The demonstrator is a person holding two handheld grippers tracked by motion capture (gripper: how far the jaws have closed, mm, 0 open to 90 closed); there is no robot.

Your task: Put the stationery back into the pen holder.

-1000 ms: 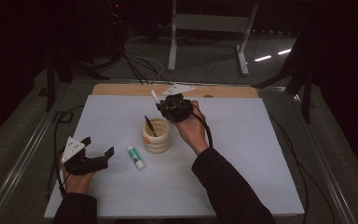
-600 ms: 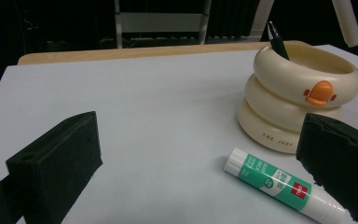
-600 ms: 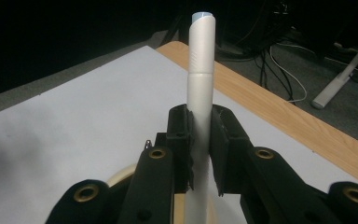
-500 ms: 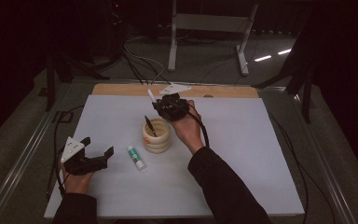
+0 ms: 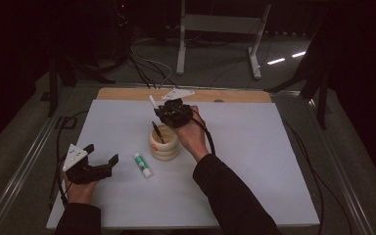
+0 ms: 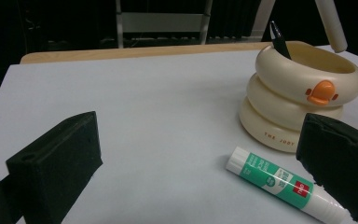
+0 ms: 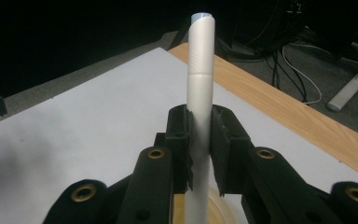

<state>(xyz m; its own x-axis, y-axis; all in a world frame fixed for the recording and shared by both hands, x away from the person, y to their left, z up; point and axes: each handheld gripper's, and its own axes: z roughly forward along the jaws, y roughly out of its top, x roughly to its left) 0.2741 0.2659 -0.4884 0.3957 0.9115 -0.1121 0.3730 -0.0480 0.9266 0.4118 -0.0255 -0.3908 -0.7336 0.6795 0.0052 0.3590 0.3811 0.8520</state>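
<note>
A cream duck-faced pen holder of stacked rings stands mid-table with a black pen leaning in it. Just behind and above it my right gripper is shut on a white pen that sticks up past its jaws; the holder's rim shows below them. A green-and-white glue stick lies on the paper left of the holder. At the front left my left gripper rests open, and the glue stick's cap end lies by its right jaw.
White paper covers the table, with a wooden strip along the far edge. Cables trail from both grippers. Metal stand legs stand on the dark floor beyond the table.
My right gripper has drifted slightly left with the white pen, staying behind the holder. The left gripper has not moved.
</note>
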